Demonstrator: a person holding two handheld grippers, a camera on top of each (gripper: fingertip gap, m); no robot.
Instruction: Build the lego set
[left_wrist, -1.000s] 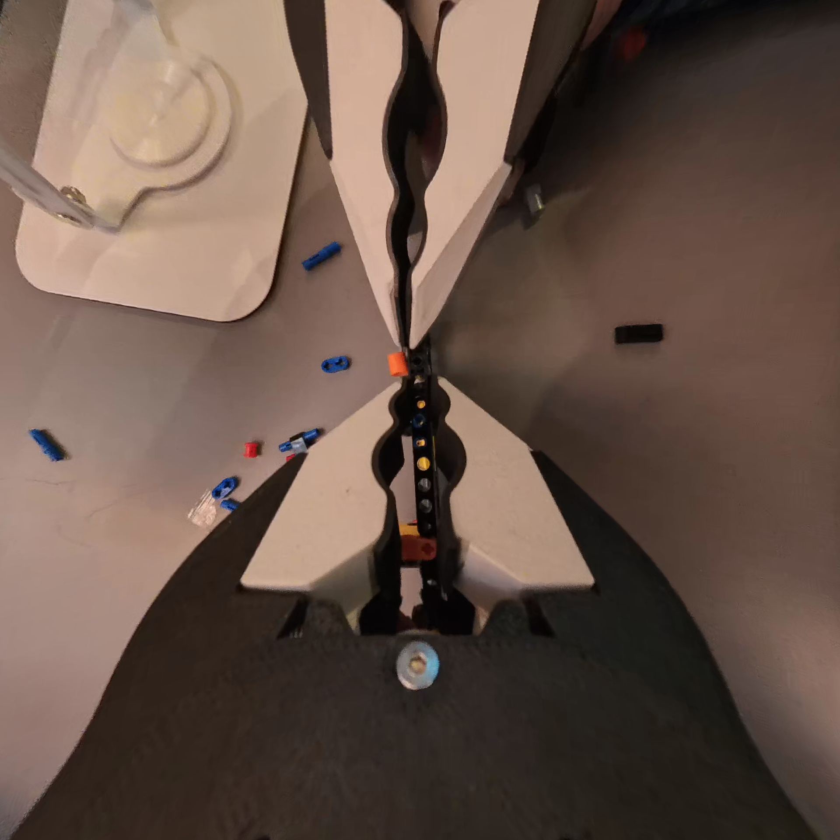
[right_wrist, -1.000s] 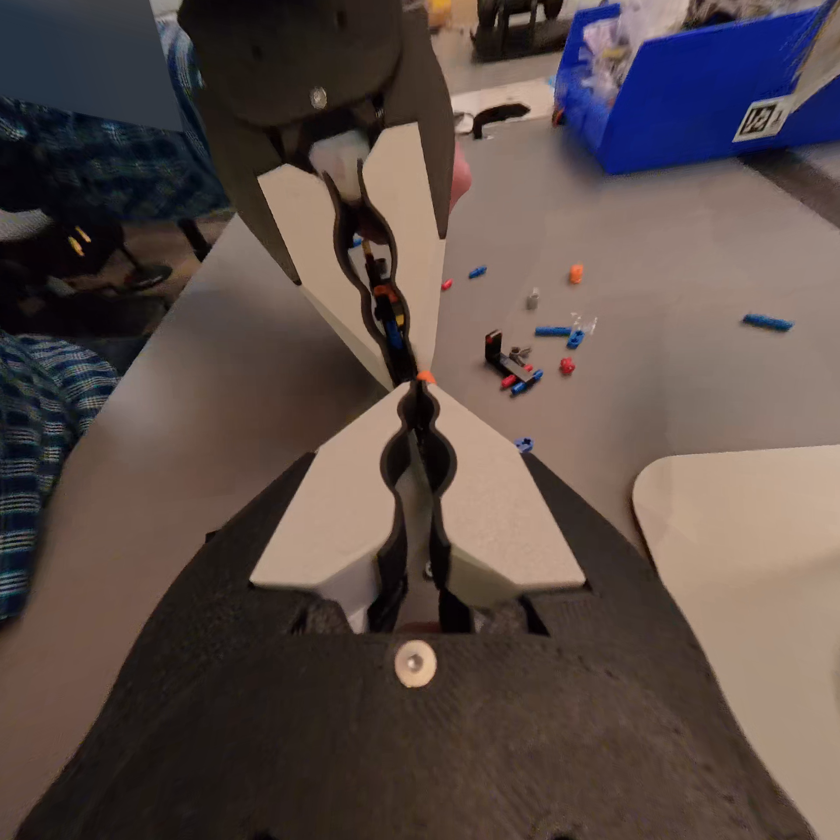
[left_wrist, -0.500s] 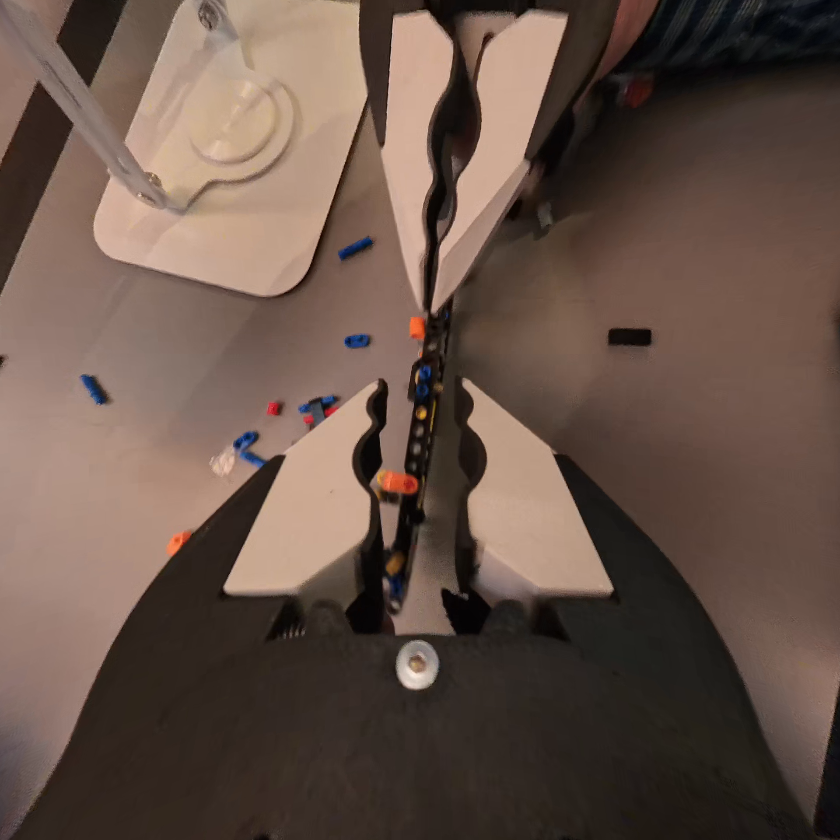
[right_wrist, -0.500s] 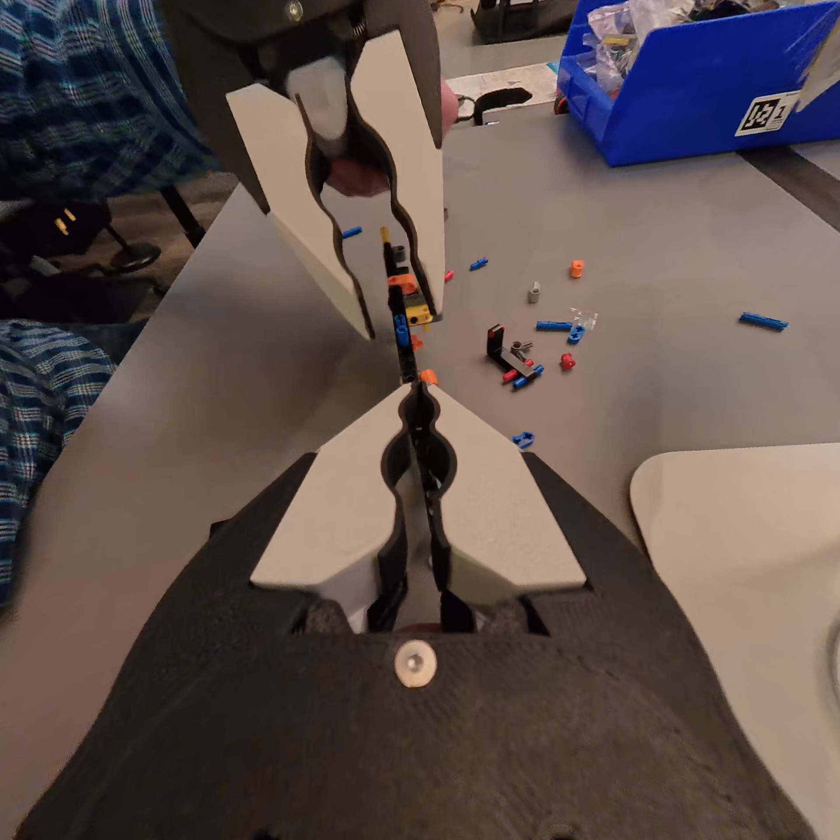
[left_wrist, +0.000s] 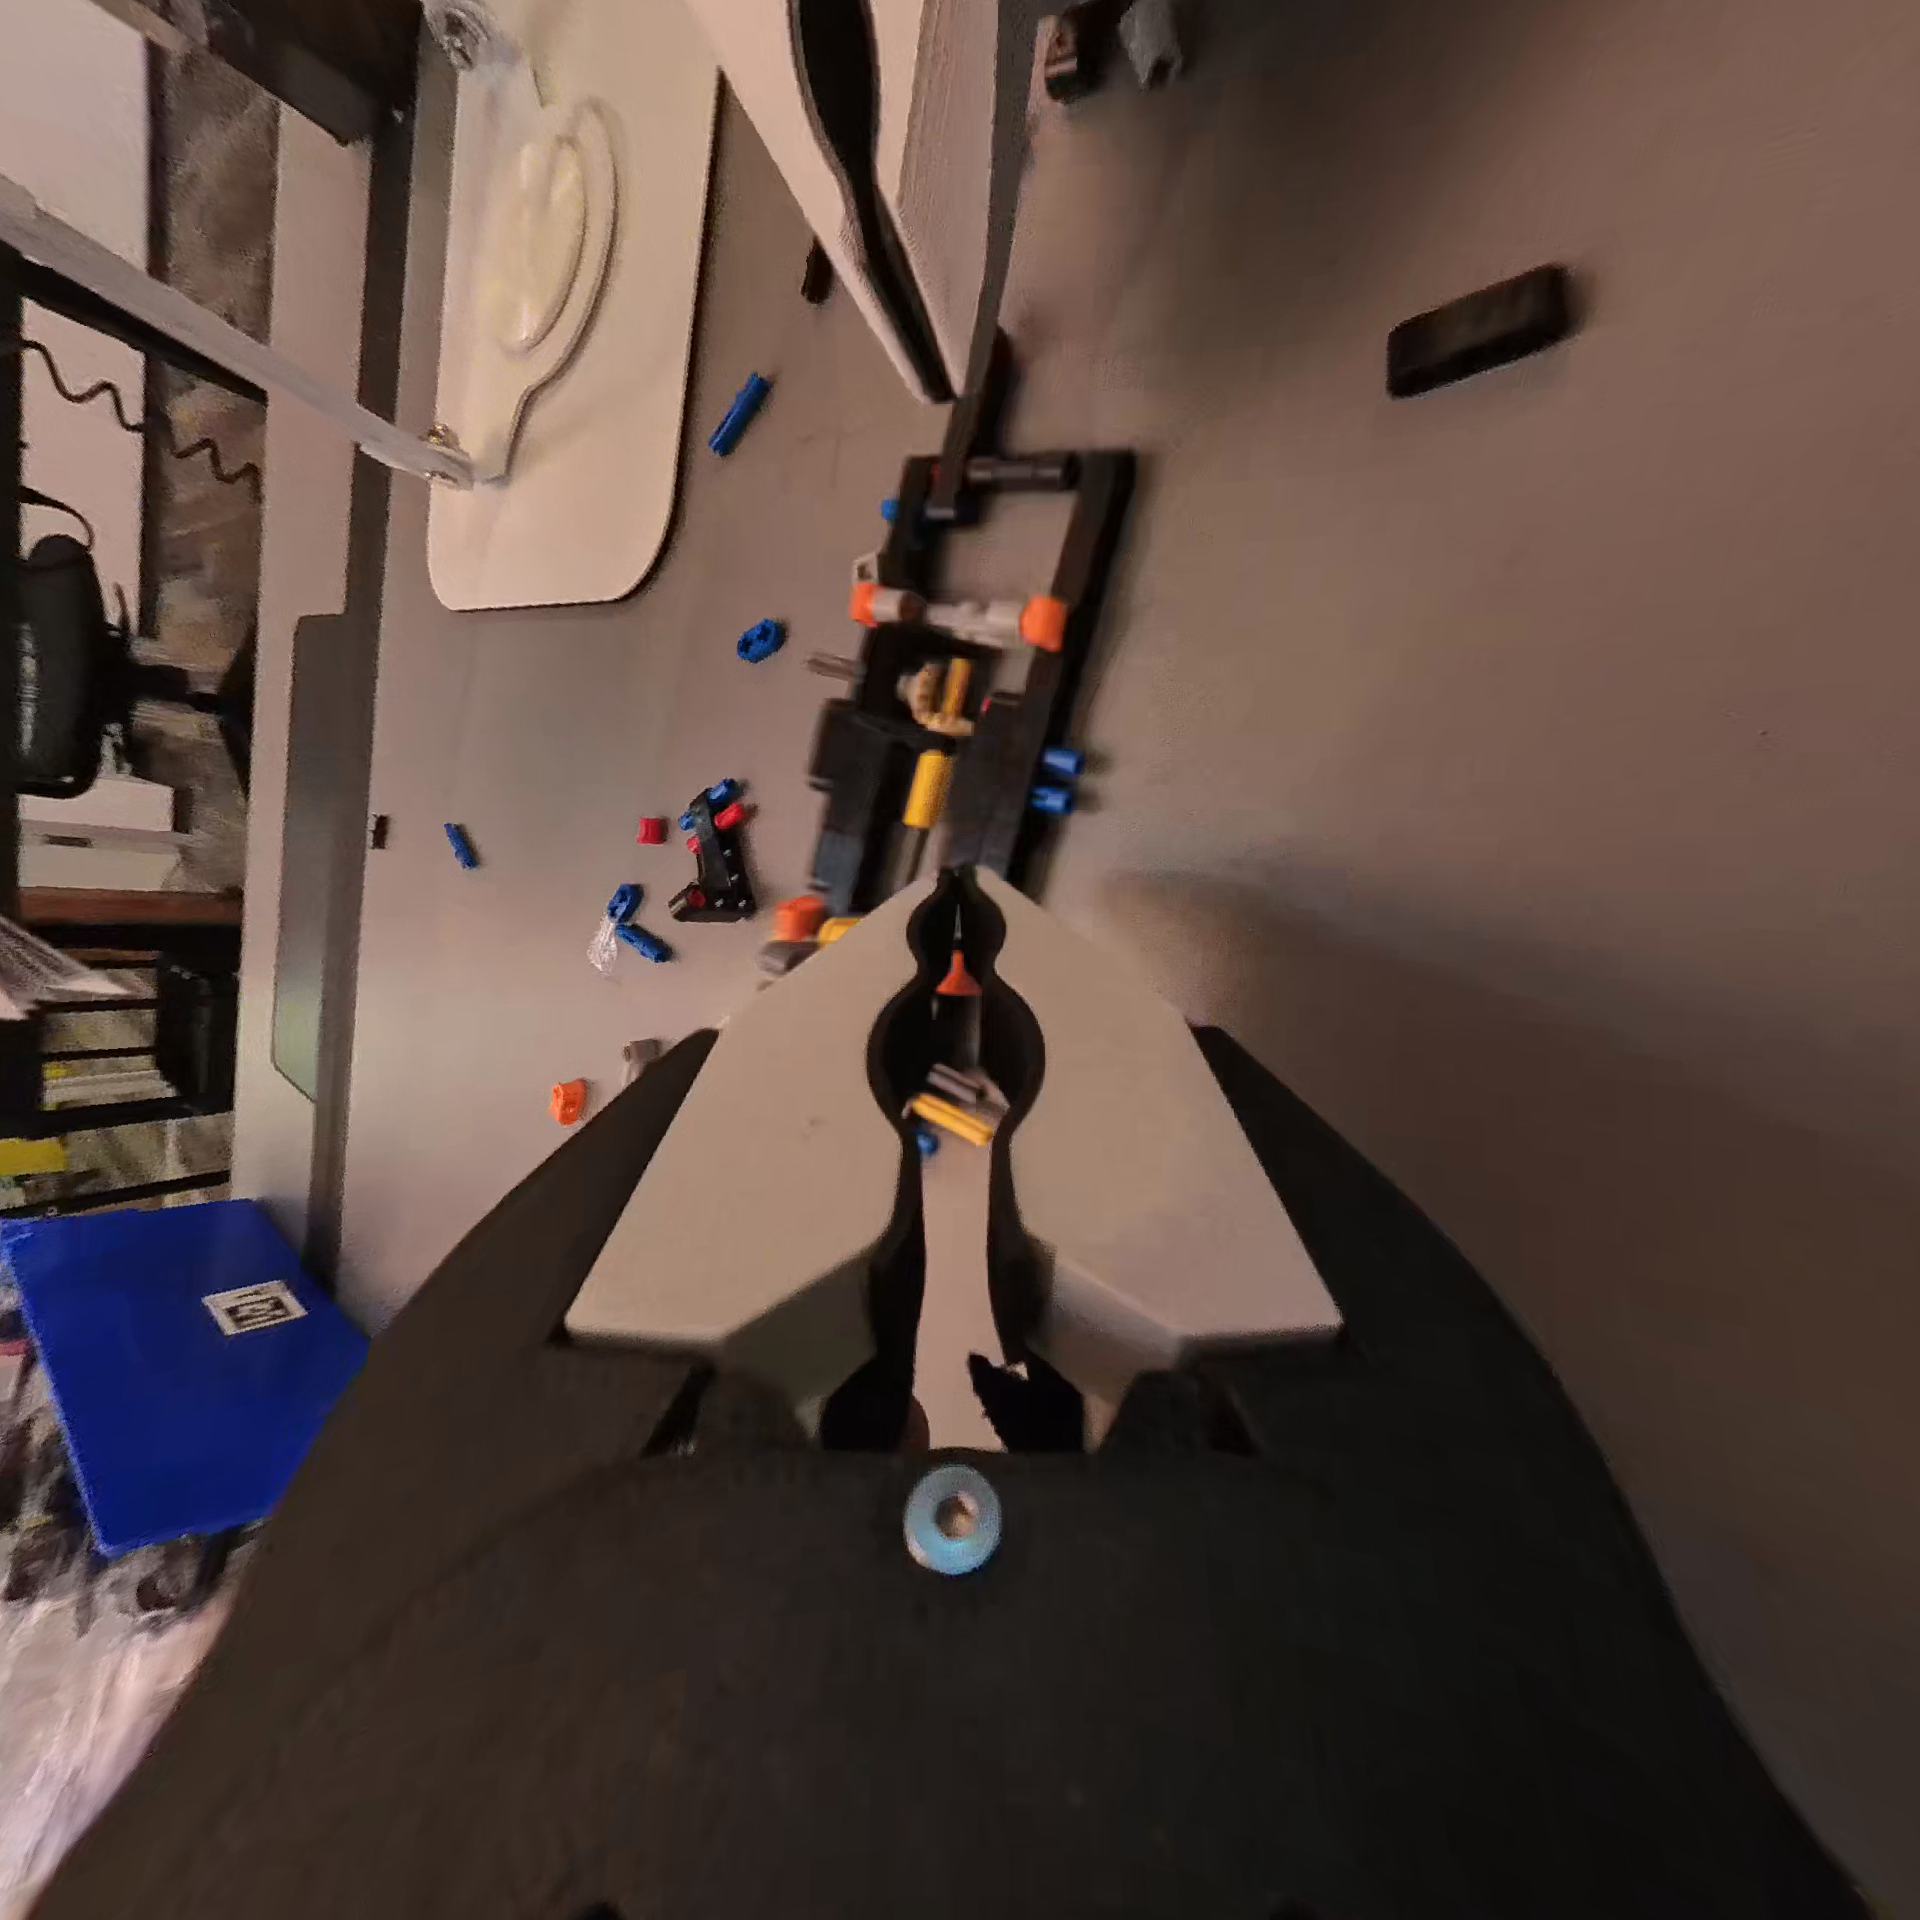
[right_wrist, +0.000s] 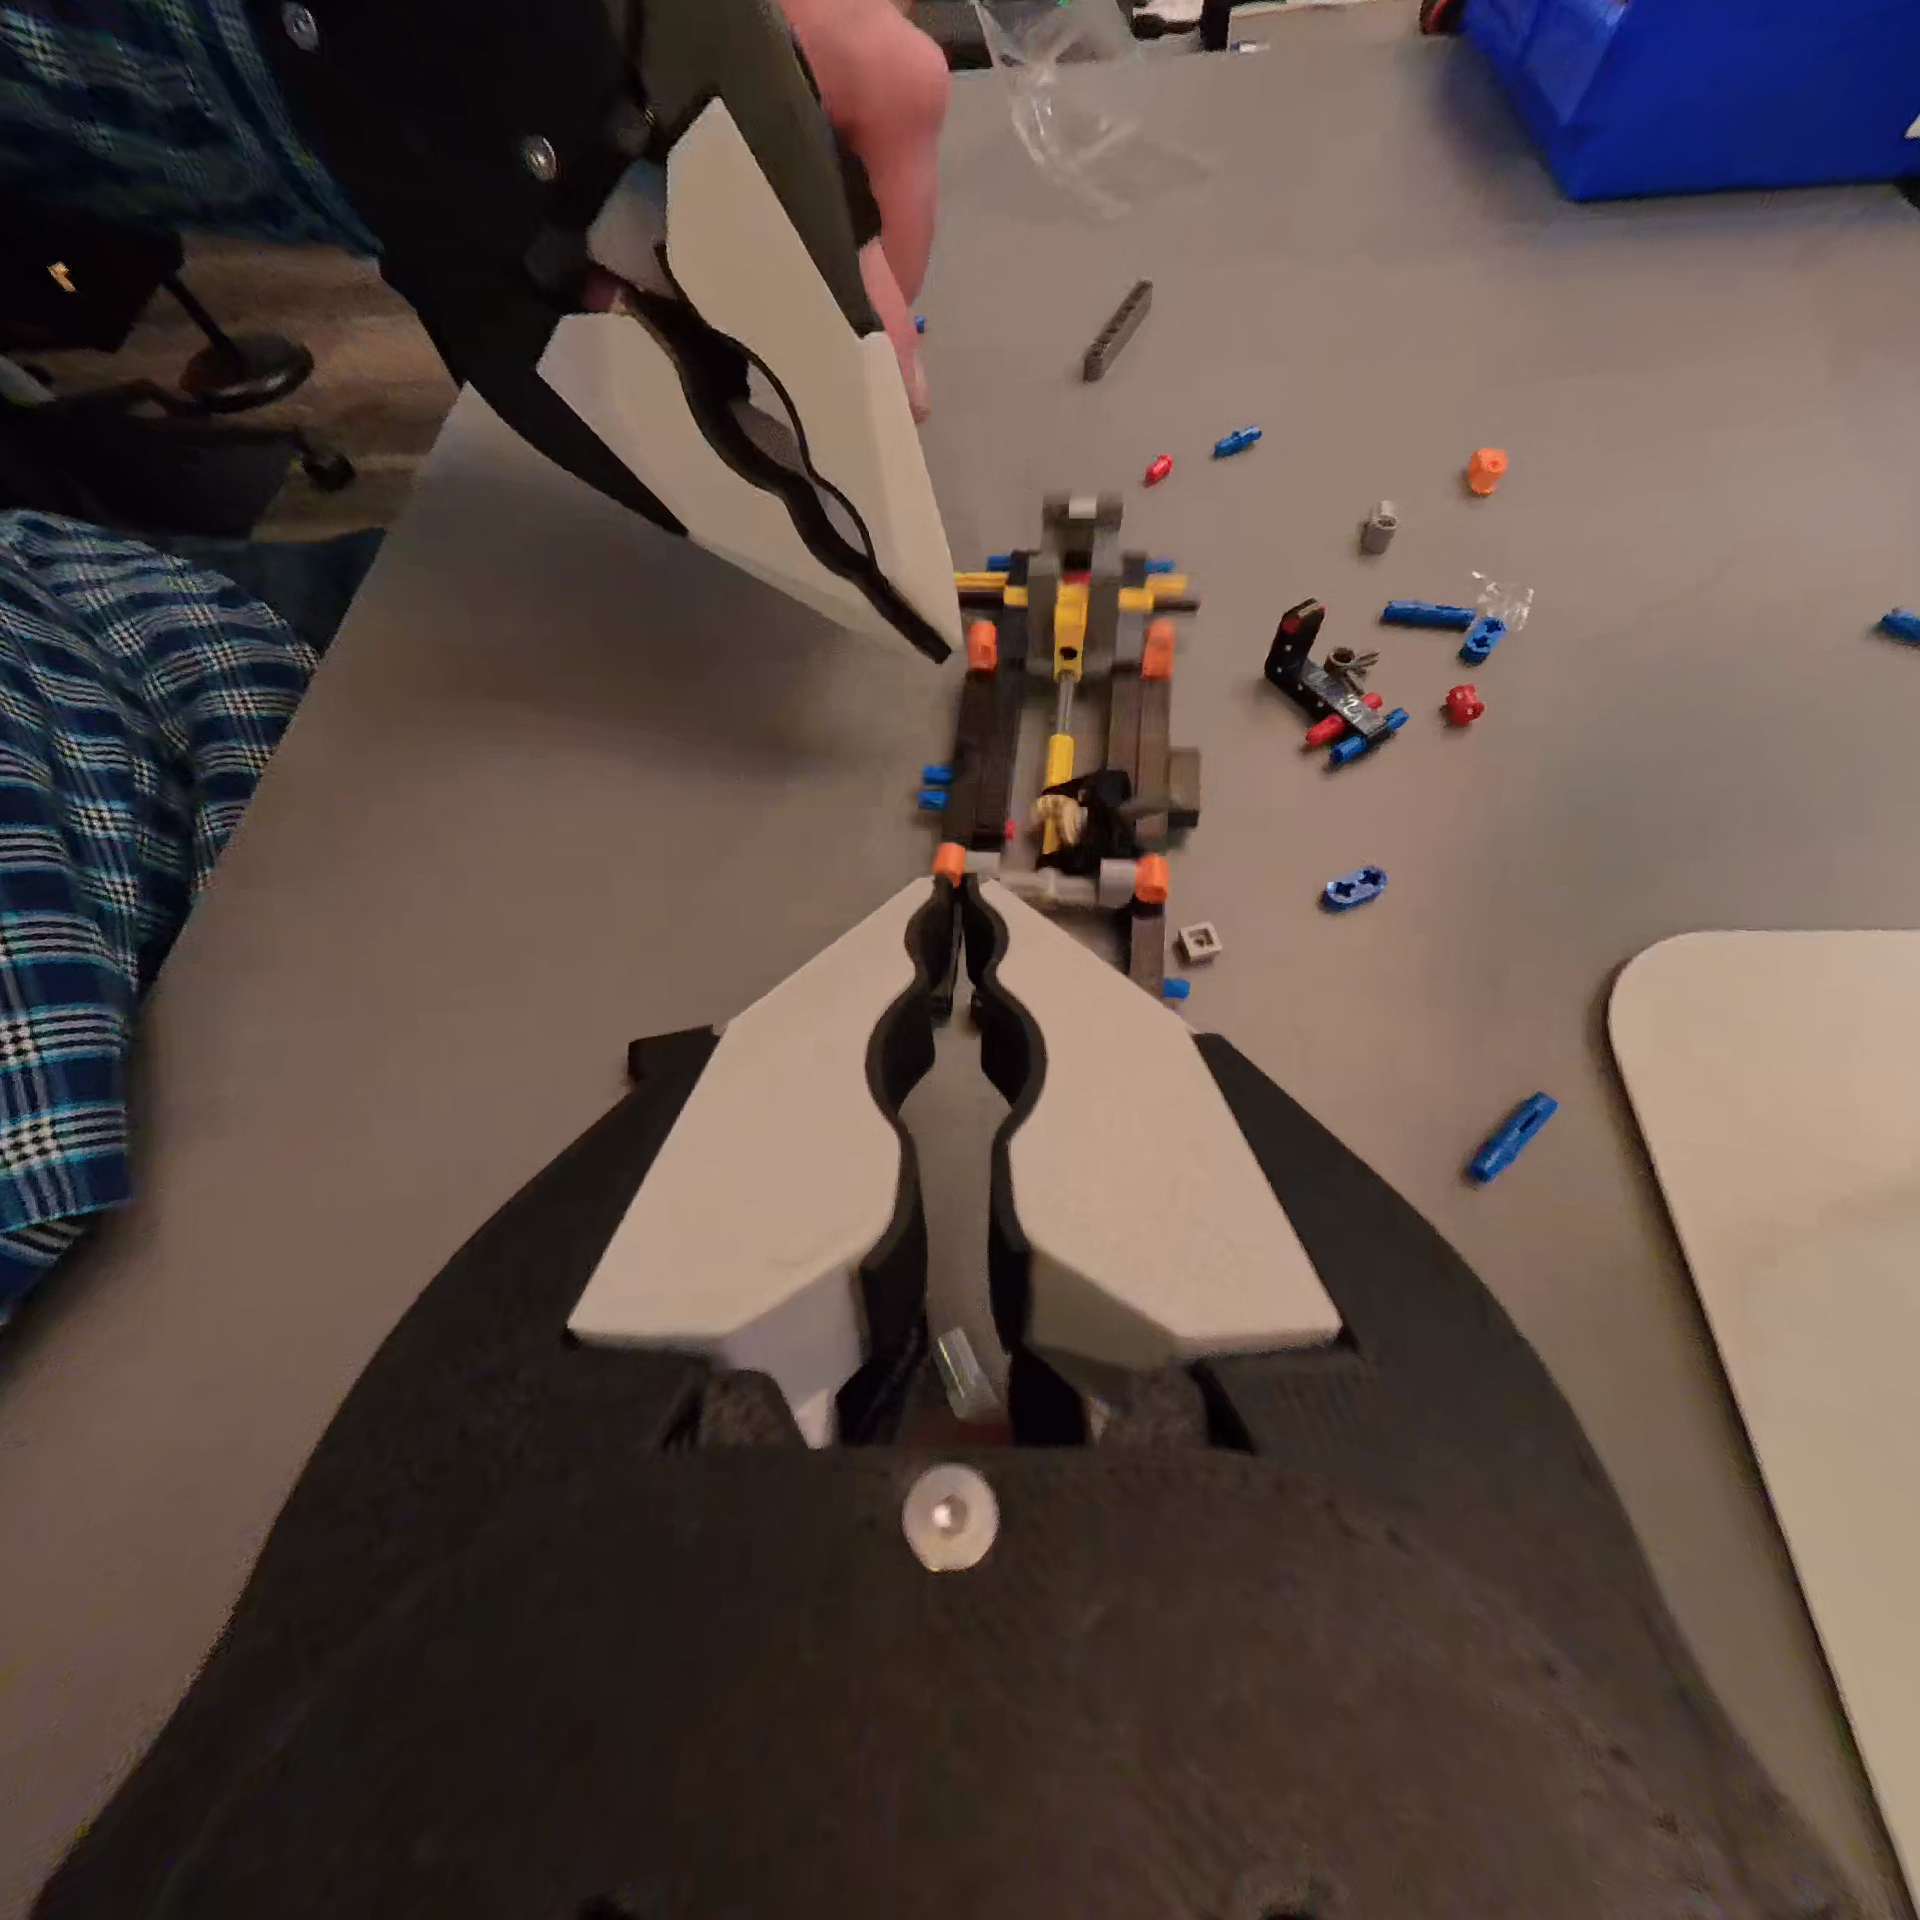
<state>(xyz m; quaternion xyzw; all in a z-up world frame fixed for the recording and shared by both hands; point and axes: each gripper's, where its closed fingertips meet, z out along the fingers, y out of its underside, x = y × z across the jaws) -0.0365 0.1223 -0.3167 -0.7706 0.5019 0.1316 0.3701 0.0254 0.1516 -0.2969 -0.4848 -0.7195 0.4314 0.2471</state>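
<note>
The lego frame (left_wrist: 928, 784), two black beams joined by grey, orange and yellow parts, lies flat on the grey table. It also shows in the right wrist view (right_wrist: 1065, 623). My right gripper (right_wrist: 958, 885) is shut on the near end of the frame's left black beam; it enters the left wrist view (left_wrist: 951, 400) from the top. My left gripper (left_wrist: 954, 885) is shut with its tips at the frame's other end. In the right wrist view it (right_wrist: 940, 649) sits just left of an orange bush. I see nothing pinched between its tips.
Loose blue pins, an orange bush (right_wrist: 1486, 470) and a black L-piece (right_wrist: 1314, 675) lie right of the frame. A grey beam (right_wrist: 1117, 330) and a blue bin (right_wrist: 1704, 94) are farther back. A white base plate (right_wrist: 1787, 1143) is at right. A person in plaid (right_wrist: 104, 831) is beyond the table's left edge. The tips of one gripper are about 8 cm away from the tips of the other. It is some 10 cm from my left tips to the black L-piece (right_wrist: 1314, 675). My left wrist view (left_wrist: 714, 869) looks at it from another angle.
The left gripper opened off the frame, then shut again. The frame went from held edge-on between both grippers to lying flat on the table, with the right gripper still on it.
</note>
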